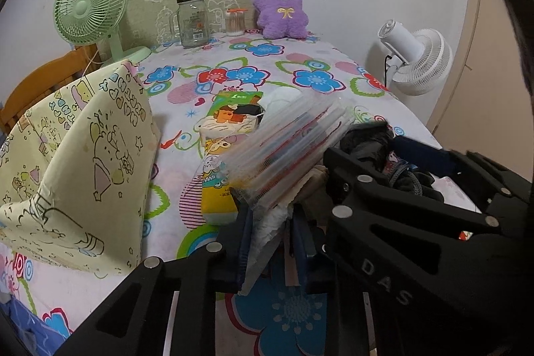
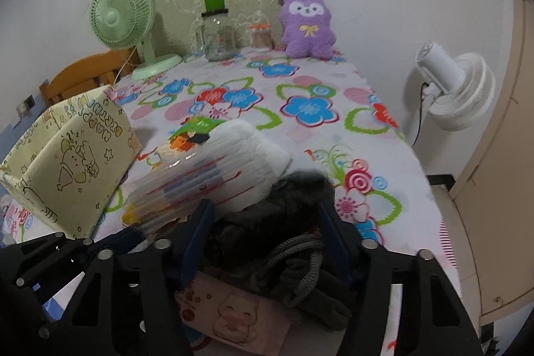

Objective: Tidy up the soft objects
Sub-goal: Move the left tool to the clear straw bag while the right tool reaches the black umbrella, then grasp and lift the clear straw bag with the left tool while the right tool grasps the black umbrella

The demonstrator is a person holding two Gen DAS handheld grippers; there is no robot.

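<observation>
My left gripper (image 1: 277,256) is shut on a clear plastic pack of white soft pads (image 1: 283,149), held tilted above the flowered table; the pack also shows in the right wrist view (image 2: 213,175). My right gripper (image 2: 267,239) has its jaws around a dark fuzzy item with grey cord (image 2: 283,222), pressing it from both sides; this dark item also shows in the left wrist view (image 1: 373,142). A pink tissue pack (image 2: 230,316) lies under it. A yellow patterned fabric box (image 1: 76,162) stands open at left. A purple plush (image 1: 282,9) sits at the back.
A green and yellow packet (image 1: 230,135) lies mid-table. A green fan (image 1: 90,5), glass jar (image 1: 193,19) and swab container (image 1: 236,20) stand at the back. A white fan (image 1: 417,59) stands off the right edge. A wooden chair (image 1: 40,82) is at left.
</observation>
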